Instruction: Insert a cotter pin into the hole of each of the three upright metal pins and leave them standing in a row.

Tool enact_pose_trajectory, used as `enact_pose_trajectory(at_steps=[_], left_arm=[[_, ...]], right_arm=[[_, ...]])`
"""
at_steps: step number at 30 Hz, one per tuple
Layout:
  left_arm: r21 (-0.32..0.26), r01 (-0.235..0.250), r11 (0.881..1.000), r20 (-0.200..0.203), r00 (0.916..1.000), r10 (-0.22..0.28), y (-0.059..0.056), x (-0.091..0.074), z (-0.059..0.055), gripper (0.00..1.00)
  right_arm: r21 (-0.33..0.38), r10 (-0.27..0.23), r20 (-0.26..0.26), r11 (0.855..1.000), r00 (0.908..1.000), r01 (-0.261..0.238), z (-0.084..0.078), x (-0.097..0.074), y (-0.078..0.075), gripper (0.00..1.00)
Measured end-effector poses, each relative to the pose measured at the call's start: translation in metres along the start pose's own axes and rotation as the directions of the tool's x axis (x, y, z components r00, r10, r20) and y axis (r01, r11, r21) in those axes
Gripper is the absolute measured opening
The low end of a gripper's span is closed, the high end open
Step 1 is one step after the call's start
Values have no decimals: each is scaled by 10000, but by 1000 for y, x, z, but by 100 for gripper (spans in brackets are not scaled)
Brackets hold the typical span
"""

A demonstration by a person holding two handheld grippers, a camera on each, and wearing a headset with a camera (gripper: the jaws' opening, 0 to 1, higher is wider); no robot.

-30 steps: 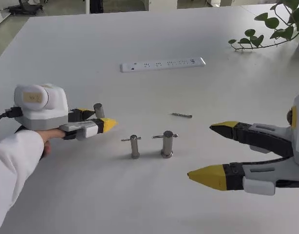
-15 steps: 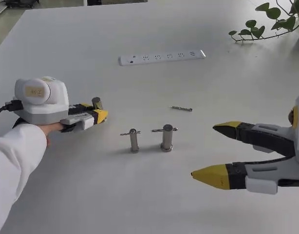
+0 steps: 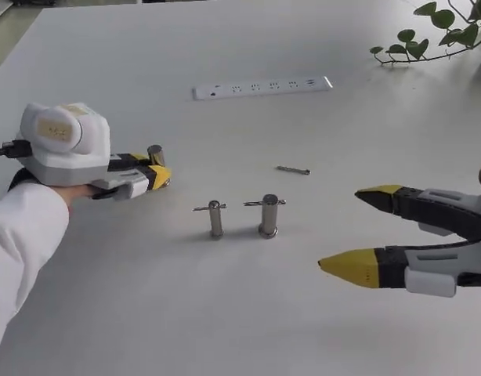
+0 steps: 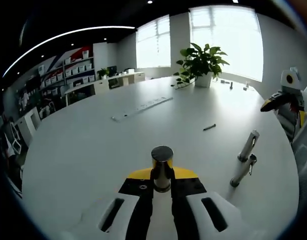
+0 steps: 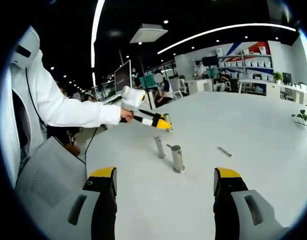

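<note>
Two metal pins stand upright mid-table, each with a cotter pin through its top: a thin one [image 3: 216, 218] and a thicker one [image 3: 268, 215]. My left gripper [image 3: 158, 174] is shut on a third metal pin [image 3: 155, 154], held upright at the table's left; this pin [image 4: 162, 167] sits between its yellow tips. A loose cotter pin [image 3: 292, 169] lies flat behind the standing pair. My right gripper [image 3: 358, 229] hangs open at the right, nothing between its fingers. In the right gripper view the two standing pins [image 5: 169, 152] are ahead, with the loose cotter pin [image 5: 224, 151] to their right.
A white power strip [image 3: 262, 86] lies across the far middle of the table. Plant leaves [image 3: 436, 35] reach in at the far right corner. The person's white sleeve [image 3: 21, 243] covers the near left edge.
My left gripper has drawn back to the left with its metal pin and lowered toward the table. The right gripper has sunk slightly in the picture. The standing pins stay put.
</note>
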State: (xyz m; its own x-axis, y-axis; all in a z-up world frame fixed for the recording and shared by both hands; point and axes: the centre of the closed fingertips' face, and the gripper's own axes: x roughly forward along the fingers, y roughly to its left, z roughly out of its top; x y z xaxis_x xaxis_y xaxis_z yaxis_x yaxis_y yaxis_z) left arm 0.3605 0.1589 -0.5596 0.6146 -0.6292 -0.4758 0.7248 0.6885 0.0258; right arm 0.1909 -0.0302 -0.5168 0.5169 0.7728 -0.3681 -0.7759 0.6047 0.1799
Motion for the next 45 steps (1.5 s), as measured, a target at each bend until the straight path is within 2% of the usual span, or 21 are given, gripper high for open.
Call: enact_pose_trajectory(at_steps=[3, 5, 9, 10, 12, 14, 18, 20, 21, 22, 26, 29, 31, 32, 34, 37, 42, 45], left_arm=[[-42, 49, 10000, 308, 9995, -48, 1, -15, 14, 10], [128, 217, 9997, 591, 9980, -224, 0, -28, 26, 10], [194, 466, 9987, 976, 9941, -483, -5, -53, 46, 10], [358, 624, 9974, 1157, 9911, -661, -10, -60, 53, 10], [277, 1022, 9944, 1618, 9812, -1053, -21, -72, 63, 10], [235, 1238, 9920, 1794, 9757, -1260, -31, -82, 66, 10], [679, 1448, 9871, 1681, 9736, -1544, -51, -94, 66, 10], [706, 1786, 9814, 1824, 9649, -1887, -67, -99, 67, 10], [811, 2127, 9738, 1869, 9564, -2244, -84, -103, 67, 10], [936, 2281, 9691, 1801, 9535, -2418, -92, -104, 65, 10], [1174, 2597, 9585, 1283, 9531, -2740, -116, -96, 50, 10], [1254, 2989, 9460, 911, 9460, -3110, -136, -84, 37, 10], [1629, 2958, 9413, 563, 9497, -3082, -143, -77, 30, 10], [1772, 3023, 9366, 460, 9481, -3147, -148, -73, 26, 10], [1623, 3306, 9297, 409, 9391, -3411, -158, -68, 23, 10], [1824, 3462, 9203, 268, 9339, -3566, -168, -60, 18, 10], [1556, 3862, 9092, 175, 9192, -3935, -184, -47, 6, 10], [1565, 3949, 9053, -162, 9175, -3974, -190, -39, -4, 10]], right_arm=[[58, -35, 85, 10000, 10000, 35, 2, -1, -1, 77], [46, -69, 95, 10000, 9999, 69, 3, -2, -1, 77], [36, -28, 134, 10000, 9999, 28, 5, -4, 2, 77], [59, -8, 147, 10000, 9999, 7, 5, -3, 2, 77], [38, 73, 86, 10000, 9999, -73, 4, -4, 5, 77], [20, 65, 32, 10000, 10000, -65, 3, -4, 6, 78], [-45, 10, -31, 10000, 10000, -10, 2, -6, 8, 79], [-48, -59, -45, 10000, 10000, 59, 2, -8, 8, 80], [-38, -68, -43, 10000, 10000, 67, 1, -9, 8, 79], [-21, -81, -31, 10000, 10000, 81, 1, -10, 8, 80], [63, -148, 4, 9999, 9999, 148, -1, -14, 8, 80], [134, -222, -40, 9997, 9997, 222, -4, -16, 8, 79], [123, -249, -89, 9996, 9996, 250, -5, -17, 7, 79], [125, -259, -91, 9996, 9996, 260, -5, -17, 7, 79], [153, -267, -52, 9995, 9996, 268, -5, -19, 7, 79], [170, -318, -74, 9993, 9995, 319, -6, -20, 6, 79], [251, -364, -154, 9990, 9992, 368, -10, -22, 5, 79], [275, -337, -241, 9990, 9991, 344, -12, -23, 5, 78]])
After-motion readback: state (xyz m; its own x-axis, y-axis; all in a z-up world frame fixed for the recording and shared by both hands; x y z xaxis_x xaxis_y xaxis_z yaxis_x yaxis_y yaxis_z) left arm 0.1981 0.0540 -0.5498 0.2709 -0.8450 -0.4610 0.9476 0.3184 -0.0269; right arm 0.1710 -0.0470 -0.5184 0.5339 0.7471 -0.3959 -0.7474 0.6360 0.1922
